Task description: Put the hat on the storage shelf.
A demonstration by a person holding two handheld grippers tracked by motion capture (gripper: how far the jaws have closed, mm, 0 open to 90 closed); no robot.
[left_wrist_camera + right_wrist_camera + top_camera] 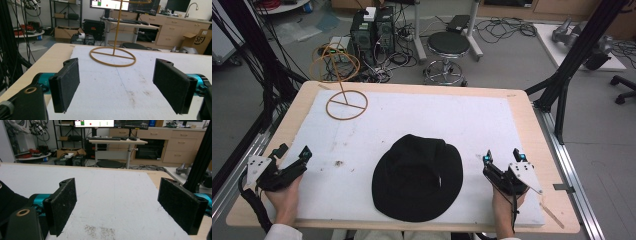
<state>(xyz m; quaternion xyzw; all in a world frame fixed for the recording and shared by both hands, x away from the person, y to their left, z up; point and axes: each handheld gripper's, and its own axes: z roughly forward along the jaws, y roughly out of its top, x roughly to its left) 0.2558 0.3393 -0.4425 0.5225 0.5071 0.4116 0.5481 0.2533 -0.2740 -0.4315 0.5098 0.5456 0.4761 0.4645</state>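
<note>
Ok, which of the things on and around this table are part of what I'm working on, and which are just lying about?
Part of the job:
black hat, lying on the white mat between the grippers
wire hat stand, far left on the mat
left gripper, open
right gripper, open

Lying about:
round stool beyond the table
computer towers and cables on the floor

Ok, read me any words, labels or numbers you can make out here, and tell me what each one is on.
"SF": printed on the cardboard box at the right, with more lettering cut off by the frame edge.
Monitor at the back: coloured screen content, too small and blurred to read.
Black hat, both grippers: no lettering visible.
</note>
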